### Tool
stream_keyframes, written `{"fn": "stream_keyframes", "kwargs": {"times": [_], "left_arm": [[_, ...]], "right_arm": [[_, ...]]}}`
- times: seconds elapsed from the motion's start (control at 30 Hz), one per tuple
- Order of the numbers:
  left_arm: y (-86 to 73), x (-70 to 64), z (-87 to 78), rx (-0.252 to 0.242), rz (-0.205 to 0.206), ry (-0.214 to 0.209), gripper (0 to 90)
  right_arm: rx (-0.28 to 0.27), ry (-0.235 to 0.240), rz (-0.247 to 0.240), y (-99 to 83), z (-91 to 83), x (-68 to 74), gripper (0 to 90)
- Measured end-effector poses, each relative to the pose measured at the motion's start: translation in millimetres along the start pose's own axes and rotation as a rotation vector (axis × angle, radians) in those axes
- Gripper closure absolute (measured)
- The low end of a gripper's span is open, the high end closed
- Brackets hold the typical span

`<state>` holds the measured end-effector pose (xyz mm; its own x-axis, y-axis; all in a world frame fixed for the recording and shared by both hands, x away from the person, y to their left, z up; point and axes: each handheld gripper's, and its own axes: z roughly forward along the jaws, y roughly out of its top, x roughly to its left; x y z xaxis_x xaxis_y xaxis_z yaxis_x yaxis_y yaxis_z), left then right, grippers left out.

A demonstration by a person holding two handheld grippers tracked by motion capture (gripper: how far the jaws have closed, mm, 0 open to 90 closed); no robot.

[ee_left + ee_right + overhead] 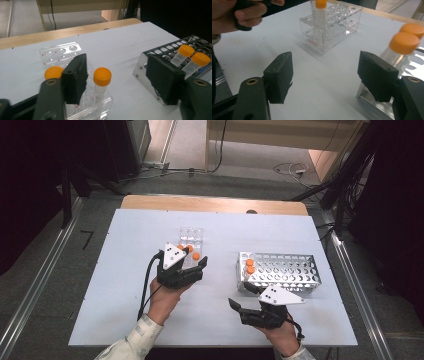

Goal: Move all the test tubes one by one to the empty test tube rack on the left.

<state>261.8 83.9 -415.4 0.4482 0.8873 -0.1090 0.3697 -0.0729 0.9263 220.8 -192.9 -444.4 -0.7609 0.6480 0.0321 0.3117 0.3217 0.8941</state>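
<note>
Orange-capped tubes [188,248] are seen standing in a clear plastic rack [191,236] near the middle of the white desk [125,270], with two more orange-capped tubes [249,266] held at the near left corner of a perforated metal rack [290,270] to the right of the clear rack. The metal rack is set well apart from the clear rack, with bare desk between them.

The left tool [192,270] is held just in front of the clear rack, its jaws spread wide and nothing gripped between them. In the left gripper view, one capped tube [101,83] is framed between the parted jaws at the rack's near edge, while a second cap [53,72] is partly hidden behind the left jaw; whether either jaw touches the rack cannot be told.

The right tool [239,306] is held in front of the metal rack's near left corner, well to the right of the clear rack, and its jaws are likewise parted around nothing. In the right gripper view, the clear rack [329,30] is seen beyond the gap with one tube [319,15] upright in it, and the two metal-rack tubes [402,47] are shown leaning just behind the right jaw. The person's left hand [234,15] is seen at that view's upper left.
</note>
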Motion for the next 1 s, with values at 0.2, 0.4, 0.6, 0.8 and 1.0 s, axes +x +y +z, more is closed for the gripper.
{"fn": "stream_keyframes", "kwargs": {"times": [0.2,0.4,0.6,0.8,1.0], "left_arm": [[-7.9,-7.6,-13.4,-0.009,0.003,0.002,18.4],[-23.3,-11.8,-21.2,0.019,0.008,-0.011,17.8],[-32.6,-10.6,-26.8,0.033,0.0,-0.01,17.8],[-35.9,-11.5,-25.6,0.044,0.002,-0.011,17.8],[-36.4,-11.9,-25.3,0.046,0.001,-0.012,17.9]], "right_arm": [[-0.011,-0.083,0.005,-4.6,-5.2,-11.2,30.2],[-0.014,-0.153,0.021,-8.9,2.8,-24.9,35.6],[-0.006,-0.201,0.036,-10.2,14.4,-36.5,45.7],[-0.01,-0.218,0.05,-10.5,24.0,-42.1,54.4],[-0.023,-0.228,0.06,-10.0,28.6,-44.1,61.4]]}}
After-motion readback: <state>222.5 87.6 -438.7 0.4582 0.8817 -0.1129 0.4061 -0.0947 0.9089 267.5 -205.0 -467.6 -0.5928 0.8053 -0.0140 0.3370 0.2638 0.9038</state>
